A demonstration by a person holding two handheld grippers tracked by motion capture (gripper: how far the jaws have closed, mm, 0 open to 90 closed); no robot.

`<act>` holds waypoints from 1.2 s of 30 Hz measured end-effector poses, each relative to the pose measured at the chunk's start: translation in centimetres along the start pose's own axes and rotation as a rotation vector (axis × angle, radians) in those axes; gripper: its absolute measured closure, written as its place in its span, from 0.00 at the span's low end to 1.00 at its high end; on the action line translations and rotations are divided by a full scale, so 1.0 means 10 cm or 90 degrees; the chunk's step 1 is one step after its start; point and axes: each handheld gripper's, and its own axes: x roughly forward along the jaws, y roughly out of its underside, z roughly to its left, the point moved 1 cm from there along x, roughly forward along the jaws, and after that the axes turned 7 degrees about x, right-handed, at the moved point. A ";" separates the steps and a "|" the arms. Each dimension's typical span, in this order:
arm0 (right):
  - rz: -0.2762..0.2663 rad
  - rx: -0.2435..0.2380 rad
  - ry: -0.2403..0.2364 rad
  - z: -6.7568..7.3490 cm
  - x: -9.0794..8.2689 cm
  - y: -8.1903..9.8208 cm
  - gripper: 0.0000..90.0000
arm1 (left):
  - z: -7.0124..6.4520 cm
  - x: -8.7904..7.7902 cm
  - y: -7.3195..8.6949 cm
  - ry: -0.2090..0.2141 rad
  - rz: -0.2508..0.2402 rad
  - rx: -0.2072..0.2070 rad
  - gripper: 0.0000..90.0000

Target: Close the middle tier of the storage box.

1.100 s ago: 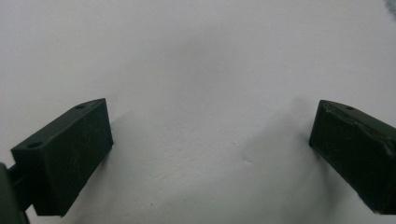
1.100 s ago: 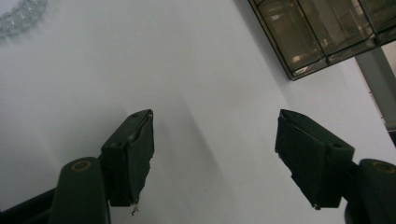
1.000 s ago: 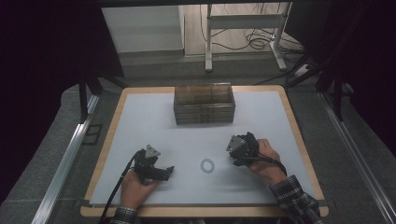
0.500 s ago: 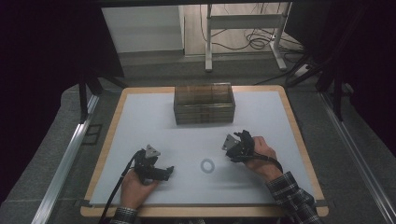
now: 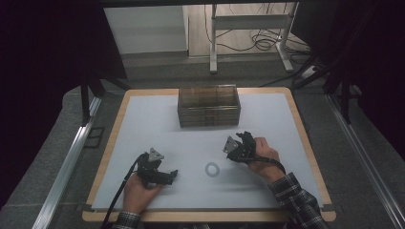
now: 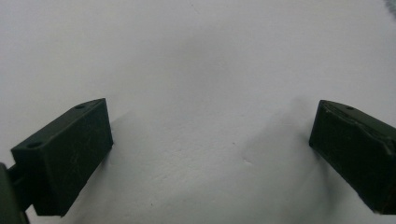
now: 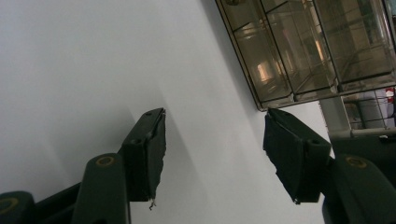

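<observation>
Since the earlier frame our right tongs [image 5: 237, 145] have drifted nearer the ring [image 5: 212, 168]; the left tongs [image 5: 162, 174] have not shifted. We take the ring as our landmark: a small pale hoop lying flat on the desk [image 5: 143, 119], untouched. Right tongs sit just up and to the right of it, jaws spread with nothing between them; in the right gripper view they look past bare desk toward the clear drawer box [image 7: 308, 46]. Left tongs rest well to the left of the ring, jaws likewise wide apart over blank surface. The drawer box stands well beyond the ring, at the far side of the desk.

We judge this the approach step, before any grasp. Next move likely calls for tipping the right tongs down toward the ring and straddling its thin rim; it lies flat, so the jaws may skid off.
</observation>
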 end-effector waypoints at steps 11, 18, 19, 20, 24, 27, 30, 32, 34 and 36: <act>-0.003 -0.027 0.018 0.04 0.08 -0.09 0.45 | 0.00 0.00 0.00 0.000 0.000 0.000 0.00; -0.001 -0.056 0.033 0.06 0.13 -0.14 0.46 | 0.00 0.00 0.00 0.000 0.000 0.001 0.00; -0.003 -0.053 0.037 0.06 0.14 -0.15 0.46 | 0.00 0.00 0.00 0.000 0.000 0.001 0.00; -0.003 -0.053 0.037 0.06 0.14 -0.15 0.46 | 0.00 0.00 0.00 0.000 0.000 0.001 0.00; -0.004 -0.070 0.054 0.08 0.18 -0.18 0.47 | 0.00 0.00 0.00 0.000 0.000 0.001 0.00; -0.002 -0.071 0.059 0.08 0.19 -0.20 0.47 | 0.00 0.00 0.00 0.000 0.000 0.001 0.00; -0.003 -0.079 0.069 0.08 0.21 -0.23 0.47 | 0.00 0.00 0.00 0.000 -0.001 0.000 0.00; -0.004 -0.083 0.071 0.08 0.22 -0.23 0.47 | 0.00 0.00 0.00 0.000 -0.001 0.000 0.00; -0.003 -0.086 0.074 0.08 0.22 -0.25 0.47 | 0.00 0.00 0.00 0.000 -0.001 0.000 0.00; -0.005 -0.095 0.080 0.08 0.24 -0.28 0.48 | 0.00 0.00 0.00 0.000 -0.002 0.000 0.00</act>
